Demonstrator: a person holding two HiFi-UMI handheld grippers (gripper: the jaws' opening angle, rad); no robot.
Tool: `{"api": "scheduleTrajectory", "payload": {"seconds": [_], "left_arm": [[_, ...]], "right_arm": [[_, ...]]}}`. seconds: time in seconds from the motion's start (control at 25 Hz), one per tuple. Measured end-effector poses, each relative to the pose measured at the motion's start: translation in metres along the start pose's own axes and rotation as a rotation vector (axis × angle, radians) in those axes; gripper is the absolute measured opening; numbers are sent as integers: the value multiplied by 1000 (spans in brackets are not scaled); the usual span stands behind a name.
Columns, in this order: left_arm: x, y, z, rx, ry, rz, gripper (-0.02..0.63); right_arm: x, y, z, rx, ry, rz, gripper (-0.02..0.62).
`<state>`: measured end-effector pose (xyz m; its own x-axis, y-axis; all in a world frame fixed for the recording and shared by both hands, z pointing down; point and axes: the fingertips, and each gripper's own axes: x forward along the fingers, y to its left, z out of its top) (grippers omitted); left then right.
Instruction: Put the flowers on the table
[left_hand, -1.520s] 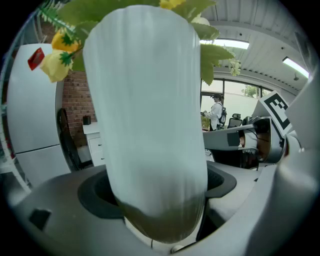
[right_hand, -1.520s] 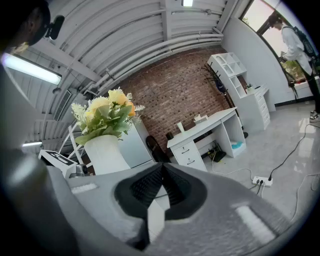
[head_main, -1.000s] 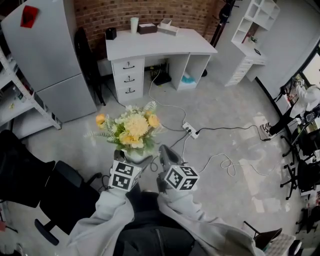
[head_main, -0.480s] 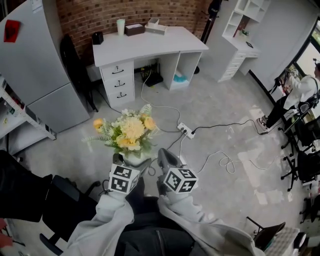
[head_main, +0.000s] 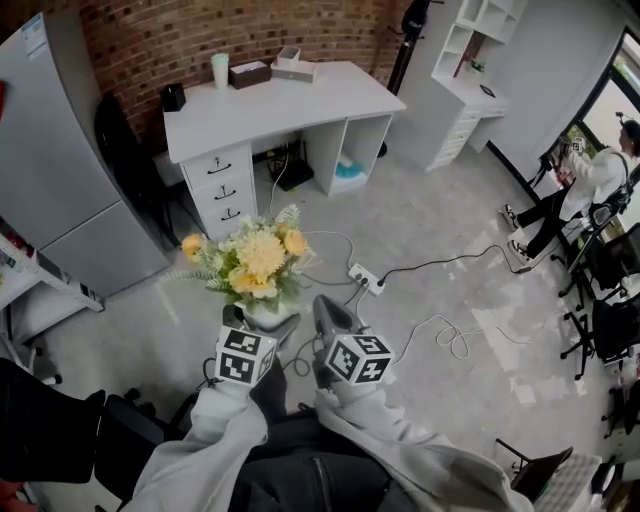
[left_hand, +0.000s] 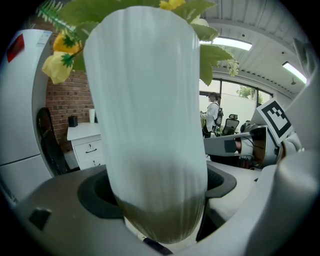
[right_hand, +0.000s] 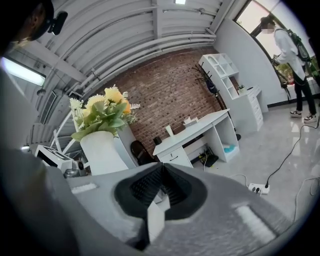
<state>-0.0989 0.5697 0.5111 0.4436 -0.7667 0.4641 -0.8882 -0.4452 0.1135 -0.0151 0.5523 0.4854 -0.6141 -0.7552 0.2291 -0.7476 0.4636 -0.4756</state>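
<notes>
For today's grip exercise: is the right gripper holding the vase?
No; the right gripper is shut and empty, while the vase sits in the left gripper.

Vase (head_main: 268, 318): between the fingers of the left gripper (head_main: 258, 328), flowers (head_main: 255, 262) in it, over the floor (head_main: 430, 230).
Right gripper (head_main: 328, 308): just right of vase, apart.
Bench (head_main: 290, 98): ahead, at the wall (head_main: 200, 30); cup (head_main: 220, 70), boxes (head_main: 250, 74) on it.
Fridge (head_main: 60, 180): left of bench.
Power strip (head_main: 362, 277): on floor, between grippers and bench.
Person (head_main: 590, 185): far right.

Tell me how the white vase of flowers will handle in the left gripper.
Probably top-heavy: the bouquet spreads wider than the vase, so it may tip. Its wall looks smooth and hard, likely slippery and breakable. The left gripper grips only its lower end.
</notes>
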Motion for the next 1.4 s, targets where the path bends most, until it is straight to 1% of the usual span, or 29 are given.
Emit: {"api": "scheduleTrajectory", "payload": {"seconds": [0.16, 0.36, 0.68, 1.12, 1.24, 1.32, 1.4], "left_arm": [[22, 32, 23, 4, -3, -13, 460], [51, 75, 50, 3, -10, -37, 460], [98, 119, 84, 28, -12, -81, 460], [149, 177, 108, 57, -6, -118, 460], [157, 189, 109, 71, 4, -127, 460], [161, 194, 108, 69, 9, -130, 460], [164, 196, 108, 58, 6, -132, 460]], "right_arm": [[45, 1, 20, 5, -7, 7, 1], [98, 2, 36, -30, 1, -6, 0], [156, -20, 63, -13, -12, -44, 1], [230, -45, 93, -24, -46, -94, 0], [246, -47, 93, -16, -51, -99, 0], [252, -48, 93, -13, -52, -94, 0], [254, -47, 96, -32, -52, -78, 1]]}}
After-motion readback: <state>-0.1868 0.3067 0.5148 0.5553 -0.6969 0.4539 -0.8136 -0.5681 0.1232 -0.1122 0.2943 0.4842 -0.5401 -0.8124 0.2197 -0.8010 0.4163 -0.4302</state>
